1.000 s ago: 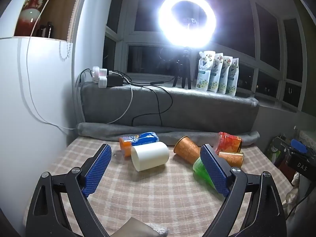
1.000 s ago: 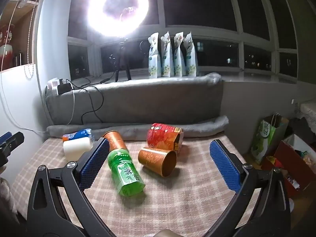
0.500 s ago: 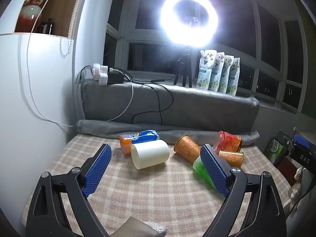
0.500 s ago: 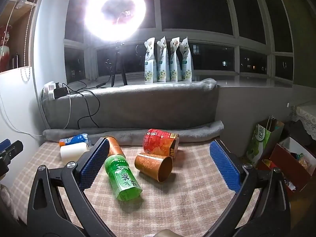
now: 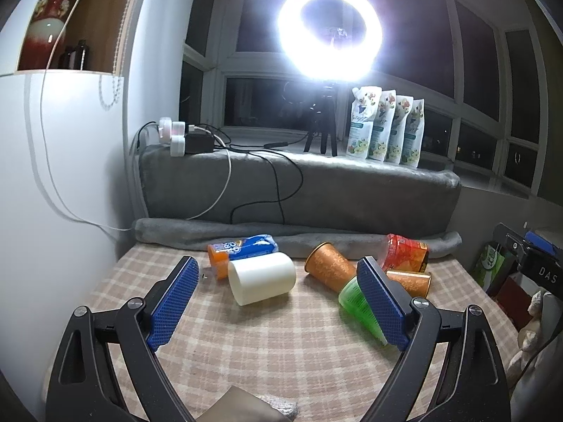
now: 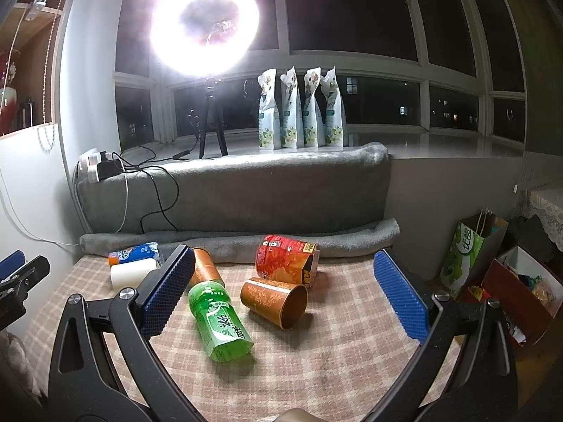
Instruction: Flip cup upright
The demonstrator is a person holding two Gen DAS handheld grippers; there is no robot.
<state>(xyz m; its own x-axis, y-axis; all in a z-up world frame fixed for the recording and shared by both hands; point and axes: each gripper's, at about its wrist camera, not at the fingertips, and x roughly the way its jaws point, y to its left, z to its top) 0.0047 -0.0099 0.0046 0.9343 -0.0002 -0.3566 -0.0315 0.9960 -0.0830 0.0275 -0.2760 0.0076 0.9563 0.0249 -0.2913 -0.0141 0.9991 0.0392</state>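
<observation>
Task status: not started. All cups lie on their sides on the table [image 6: 352, 369]; white cup [image 5: 261, 277] nearest L gripper [image 5: 278, 302], brown cup [image 6: 276, 297] nearest R gripper [image 6: 285, 293]. Both grippers released, holding nothing. Vs. earlier frames: R view sits slightly higher/farther back; L approx. unchanged.

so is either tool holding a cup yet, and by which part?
Nothing is held. The left tool and right tool are both open above the cloth, and the white cup and green cup lie untouched.
</observation>
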